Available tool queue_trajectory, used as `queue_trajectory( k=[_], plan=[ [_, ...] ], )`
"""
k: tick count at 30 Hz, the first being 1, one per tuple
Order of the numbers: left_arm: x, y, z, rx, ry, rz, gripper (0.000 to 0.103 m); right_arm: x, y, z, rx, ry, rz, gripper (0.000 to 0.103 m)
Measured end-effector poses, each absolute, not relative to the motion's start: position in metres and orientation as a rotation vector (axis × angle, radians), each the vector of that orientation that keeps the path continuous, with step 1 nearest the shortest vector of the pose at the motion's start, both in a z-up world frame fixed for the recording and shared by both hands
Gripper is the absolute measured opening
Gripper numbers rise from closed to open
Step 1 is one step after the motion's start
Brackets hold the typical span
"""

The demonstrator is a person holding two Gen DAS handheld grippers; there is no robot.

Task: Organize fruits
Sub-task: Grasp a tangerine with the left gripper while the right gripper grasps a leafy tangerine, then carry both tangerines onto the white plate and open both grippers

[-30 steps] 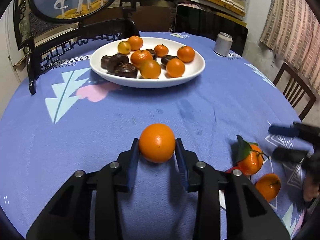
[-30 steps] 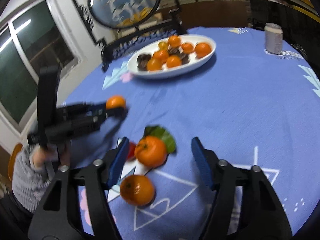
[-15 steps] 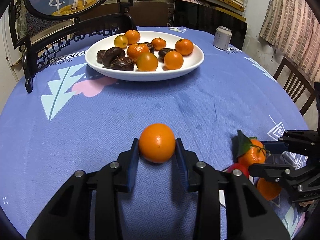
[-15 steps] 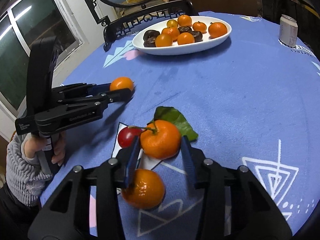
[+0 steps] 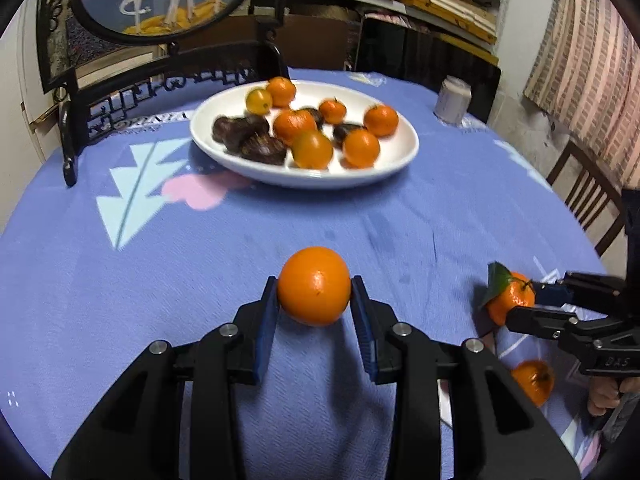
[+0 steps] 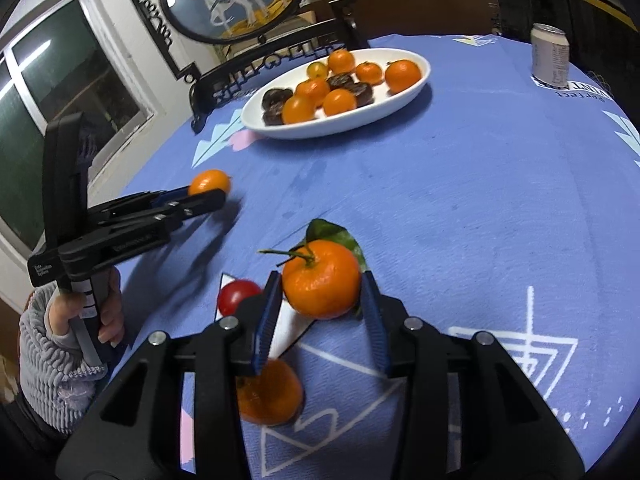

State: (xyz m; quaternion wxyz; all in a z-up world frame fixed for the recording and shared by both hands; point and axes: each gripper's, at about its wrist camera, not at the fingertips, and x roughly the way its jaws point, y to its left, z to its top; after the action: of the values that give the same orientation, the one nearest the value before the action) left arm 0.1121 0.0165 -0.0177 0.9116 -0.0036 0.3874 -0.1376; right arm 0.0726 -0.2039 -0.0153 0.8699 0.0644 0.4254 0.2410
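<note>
A round bench (image 6: 460,200) under a blue patterned cloth carries a white plate (image 6: 404,100) of fruit; right of the plate stands a can (image 6: 550,58), and nearer than it lie a loose mandarin (image 6: 270,394) and a red fruit (image 6: 236,296).

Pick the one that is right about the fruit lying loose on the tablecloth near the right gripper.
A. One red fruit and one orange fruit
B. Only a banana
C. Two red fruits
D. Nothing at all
A: beside the right gripper, which is shut on the leafy mandarin, a small red fruit and an orange fruit lie on the tablecloth.
</note>
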Motion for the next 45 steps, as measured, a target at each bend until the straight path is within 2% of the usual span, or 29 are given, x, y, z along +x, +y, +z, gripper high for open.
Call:
queue_trajectory(
  k=[10,22,24,25,26,35,40,41,45],
  plan=[
    [0.178,0.034,0.038,-0.057,0.724,-0.227,0.036,0.142,-0.206,0.045,0.161,0.805,0.454,0.041],
    [0.291,0.026,0.028,-0.101,0.763,-0.193,0.036,0.236,-0.176,0.035,0.162,0.800,0.408,0.042],
    [0.299,0.021,0.023,-0.092,0.779,-0.193,0.040,0.241,-0.177,0.029,0.165,0.797,0.403,0.050],
    [0.300,0.019,0.020,-0.087,0.779,-0.186,0.050,0.242,-0.178,0.027,0.169,0.795,0.398,0.062],
    [0.301,0.019,0.019,-0.085,0.777,-0.184,0.058,0.243,-0.179,0.026,0.172,0.795,0.397,0.064],
    [0.270,0.028,0.041,-0.113,0.731,-0.191,0.058,0.223,-0.180,0.038,0.171,0.781,0.411,0.064],
    [0.220,0.026,0.045,-0.089,0.704,-0.192,0.059,0.190,-0.187,0.051,0.174,0.750,0.435,0.064],
    [0.204,0.027,0.042,-0.091,0.702,-0.194,0.062,0.184,-0.189,0.051,0.176,0.748,0.437,0.064],
    [0.159,0.029,0.025,-0.090,0.718,-0.197,0.063,0.142,-0.200,0.045,0.190,0.755,0.453,0.064]
  ],
)
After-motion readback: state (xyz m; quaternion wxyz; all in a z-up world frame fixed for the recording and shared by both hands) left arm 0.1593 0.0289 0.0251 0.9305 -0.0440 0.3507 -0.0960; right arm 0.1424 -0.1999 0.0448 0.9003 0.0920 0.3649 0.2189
